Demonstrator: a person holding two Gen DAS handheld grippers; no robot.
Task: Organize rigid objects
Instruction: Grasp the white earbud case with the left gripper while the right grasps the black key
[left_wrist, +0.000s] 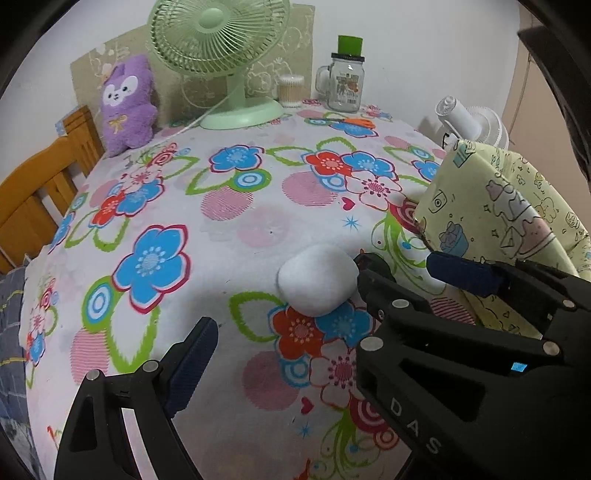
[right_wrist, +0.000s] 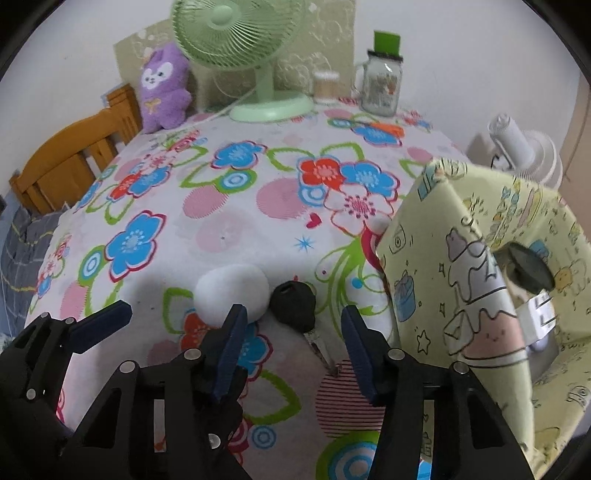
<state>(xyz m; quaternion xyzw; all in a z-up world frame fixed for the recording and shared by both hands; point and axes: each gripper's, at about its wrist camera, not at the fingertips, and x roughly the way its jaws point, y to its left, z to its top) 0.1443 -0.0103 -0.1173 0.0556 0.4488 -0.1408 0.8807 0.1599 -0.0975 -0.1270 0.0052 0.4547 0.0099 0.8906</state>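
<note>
When reading from the left, count one left claw (left_wrist: 286, 293), spread wide and empty, near one white ball (left_wrist: 317, 278) on the bench (right_wrist: 229, 236). Just beside it, find one key (right_wrist: 293, 299), lying flat between the parted pads of the right claw (right_wrist: 294, 312), not clamped. Expect light, stiff, slippery along the blade; take by the thick black head. Farther right, note one yellow box (right_wrist: 443, 258).

Lying flat on the floral surface (right_wrist: 229, 236): black-headed key (right_wrist: 295, 304), touching a white rounded object (right_wrist: 232, 291), beside the yellow patterned box (right_wrist: 461, 258).
</note>
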